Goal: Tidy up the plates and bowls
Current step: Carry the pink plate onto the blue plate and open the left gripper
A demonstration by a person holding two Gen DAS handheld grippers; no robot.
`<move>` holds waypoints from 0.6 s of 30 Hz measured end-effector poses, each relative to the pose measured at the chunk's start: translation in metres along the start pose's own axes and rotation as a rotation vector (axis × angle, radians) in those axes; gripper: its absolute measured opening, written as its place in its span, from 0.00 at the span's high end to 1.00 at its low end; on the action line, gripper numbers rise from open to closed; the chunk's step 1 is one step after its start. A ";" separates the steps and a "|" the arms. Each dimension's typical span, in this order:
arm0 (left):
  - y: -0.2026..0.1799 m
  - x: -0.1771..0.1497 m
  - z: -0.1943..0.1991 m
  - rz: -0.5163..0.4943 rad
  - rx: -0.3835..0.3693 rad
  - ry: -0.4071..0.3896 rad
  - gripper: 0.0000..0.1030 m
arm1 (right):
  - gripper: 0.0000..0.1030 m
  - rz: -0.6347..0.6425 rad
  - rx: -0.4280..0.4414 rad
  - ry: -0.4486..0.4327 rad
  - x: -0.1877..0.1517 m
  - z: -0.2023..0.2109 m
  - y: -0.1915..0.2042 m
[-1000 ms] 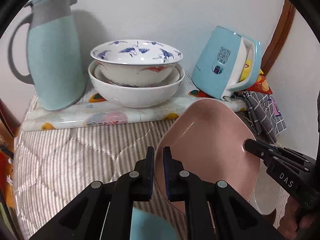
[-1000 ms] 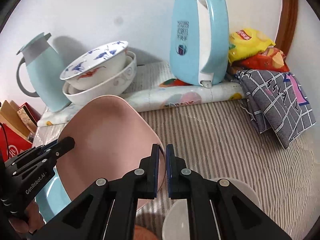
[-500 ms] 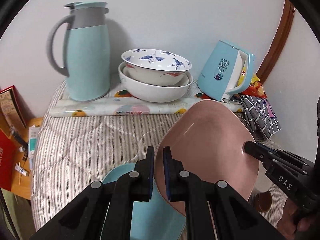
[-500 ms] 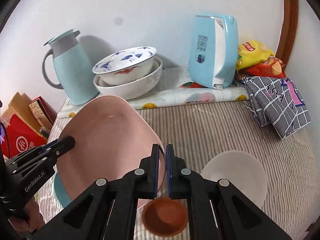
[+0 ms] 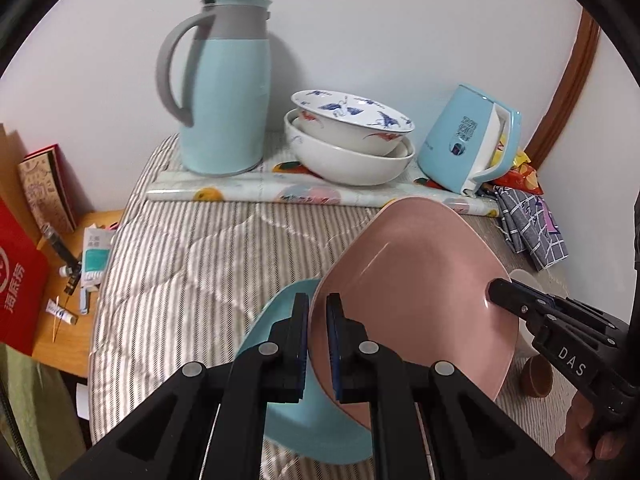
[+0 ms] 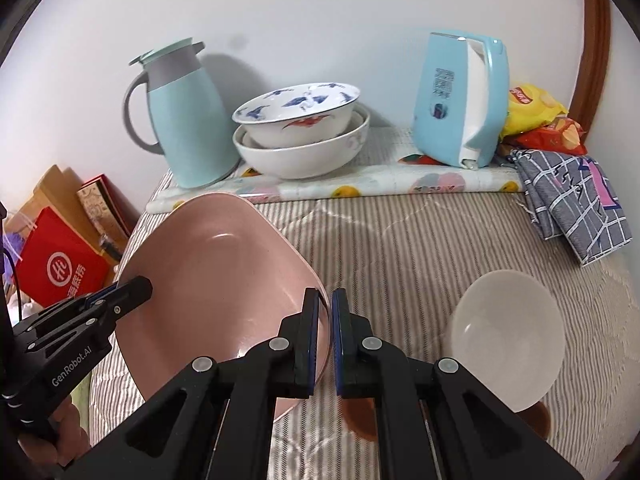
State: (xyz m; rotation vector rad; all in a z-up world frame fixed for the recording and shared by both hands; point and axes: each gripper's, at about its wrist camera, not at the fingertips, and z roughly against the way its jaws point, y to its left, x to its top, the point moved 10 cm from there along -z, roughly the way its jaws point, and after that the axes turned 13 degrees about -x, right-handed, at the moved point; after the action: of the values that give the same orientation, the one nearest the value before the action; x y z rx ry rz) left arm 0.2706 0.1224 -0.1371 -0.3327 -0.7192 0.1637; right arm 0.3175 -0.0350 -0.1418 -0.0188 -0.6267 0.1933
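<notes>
Both wrist cams sit low & close, facing the back wall; shared: pink plate (image 5: 416, 288) (image 6: 216, 280), stacked bowls (image 5: 348, 140) (image 6: 300, 132).

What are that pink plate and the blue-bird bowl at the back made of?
The pink plate looks matte, faintly speckled, with a soft sheen: possibly wheat-straw plastic or melamine, though matte-glazed ceramic cannot be ruled out. The bird-painted bowl looks like glazed porcelain: glossy white with crisp blue and red painting. The white bowl it sits in seems to be glossy glazed ceramic too.

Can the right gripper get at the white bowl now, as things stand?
Probably not yet. The right gripper is shut on the pink plate, which the left gripper grips too. The white bowl itself lies uncovered on the striped cloth, just to its right.
</notes>
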 end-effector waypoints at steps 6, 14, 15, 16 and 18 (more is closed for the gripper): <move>0.011 -0.007 0.006 0.016 0.015 -0.001 0.91 | 0.93 0.014 0.018 0.007 -0.006 -0.002 0.013; 0.019 -0.016 0.010 0.041 0.011 -0.001 0.91 | 0.93 0.030 0.021 0.013 -0.010 -0.002 0.021; 0.020 -0.016 0.009 0.043 0.010 0.002 0.91 | 0.93 0.030 0.021 0.014 -0.011 -0.002 0.022; 0.021 -0.017 0.009 0.044 0.012 0.004 0.91 | 0.93 0.031 0.020 0.014 -0.011 -0.002 0.023; 0.024 -0.018 0.009 0.048 0.014 0.005 0.91 | 0.93 0.037 0.020 0.013 -0.012 -0.003 0.026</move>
State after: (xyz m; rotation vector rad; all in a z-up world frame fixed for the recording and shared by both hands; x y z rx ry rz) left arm 0.2509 0.1422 -0.1503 -0.3370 -0.7055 0.2130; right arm 0.3055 -0.0119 -0.1530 -0.0119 -0.6114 0.2351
